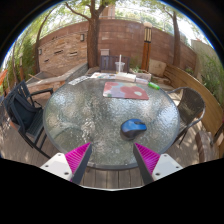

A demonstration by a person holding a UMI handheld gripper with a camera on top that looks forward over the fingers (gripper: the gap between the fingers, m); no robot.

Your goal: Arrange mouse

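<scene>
Gripper (114,160) is released, its two pink-padded fingers (80,158) spread wide at the bottom of the frame, holding nothing. The mouse (133,127), dark blue-black, lies on the round glass patio table (85,115) right of centre, ahead of the right finger and clear of both. A pink and green mat (126,90) lies on the far side of the table at upper centre, with dark chairs (24,110) at the left and right, and a brick wall (70,45) with a tree (95,30) across the top.
</scene>
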